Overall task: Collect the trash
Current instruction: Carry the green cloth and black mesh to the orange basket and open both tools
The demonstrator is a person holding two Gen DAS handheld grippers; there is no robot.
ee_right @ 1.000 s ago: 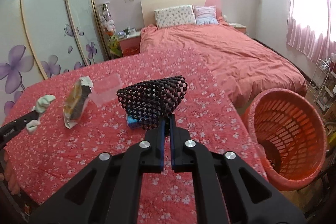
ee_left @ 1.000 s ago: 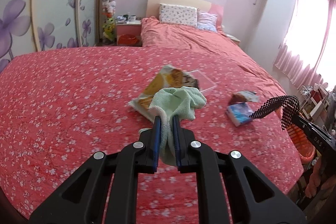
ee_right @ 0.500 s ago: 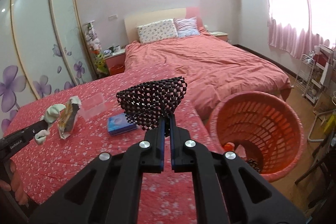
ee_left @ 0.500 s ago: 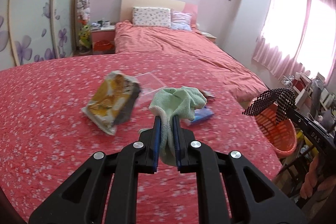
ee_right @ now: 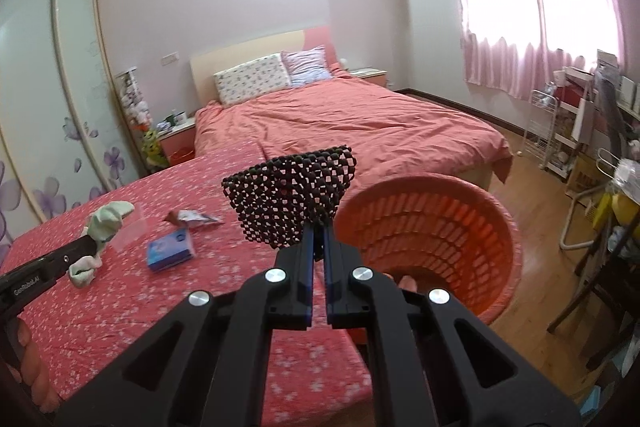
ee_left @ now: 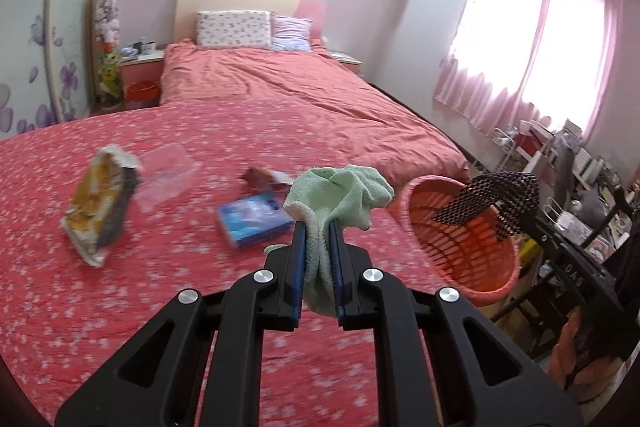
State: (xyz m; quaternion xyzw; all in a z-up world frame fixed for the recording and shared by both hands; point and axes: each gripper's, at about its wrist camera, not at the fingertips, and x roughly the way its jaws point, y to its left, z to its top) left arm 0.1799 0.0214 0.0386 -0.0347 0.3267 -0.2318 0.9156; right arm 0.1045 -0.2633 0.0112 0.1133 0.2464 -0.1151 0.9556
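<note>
My left gripper point(ee_left: 318, 231) is shut on a pale green cloth point(ee_left: 340, 195) and holds it above the red flowered bedspread point(ee_left: 120, 307). It also shows in the right wrist view point(ee_right: 106, 223). My right gripper point(ee_right: 316, 231) is shut on a black mesh mat point(ee_right: 292, 195), held near the rim of the orange basket point(ee_right: 432, 227). The mat point(ee_left: 488, 199) hangs over the basket point(ee_left: 460, 247) in the left wrist view. On the bedspread lie a blue packet point(ee_left: 254, 215), a yellow snack bag point(ee_left: 100, 203), a clear plastic box point(ee_left: 166, 179) and a brown wrapper point(ee_left: 266, 177).
The basket stands on the wooden floor point(ee_right: 532, 235) off the bed's right edge. A second bed point(ee_right: 360, 123) with pillows lies beyond. A white rack point(ee_right: 556, 131) and cluttered shelves stand at the right under pink curtains. A wardrobe point(ee_right: 52, 87) is on the left.
Both grippers have swung right toward the basket, carrying the cloth and the mat. The basket now looms larger and closer in both views; the bed trash has shifted left.
</note>
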